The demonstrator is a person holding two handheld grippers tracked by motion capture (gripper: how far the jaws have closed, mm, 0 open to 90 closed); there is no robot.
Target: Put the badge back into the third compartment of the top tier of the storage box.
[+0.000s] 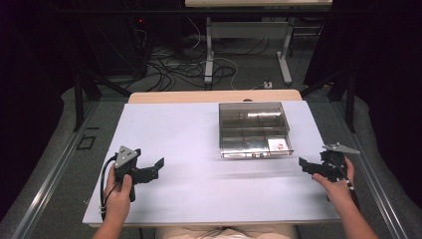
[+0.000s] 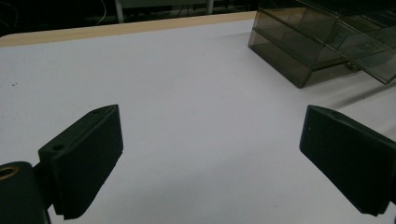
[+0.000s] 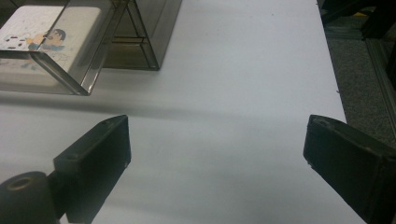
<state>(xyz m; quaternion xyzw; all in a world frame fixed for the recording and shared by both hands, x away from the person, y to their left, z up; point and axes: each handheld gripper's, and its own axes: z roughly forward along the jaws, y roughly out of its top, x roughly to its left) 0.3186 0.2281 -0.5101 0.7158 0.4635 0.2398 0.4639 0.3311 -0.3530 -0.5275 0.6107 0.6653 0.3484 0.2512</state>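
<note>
A clear smoked-plastic compartment box (image 1: 255, 129) sits toward the far right of a white table (image 1: 189, 184), a small illustrated card (image 3: 35, 35) lying in one of its near compartments. In the left gripper view the box stands ahead and to the right of the jaws; in the right gripper view it lies ahead and to the left. The left gripper (image 1: 152, 169), held in the person's left hand (image 1: 119, 191), has its jaws spread wide over bare tabletop. The right gripper (image 1: 307, 165) likewise holds its jaws wide apart, gripping nothing.
</note>
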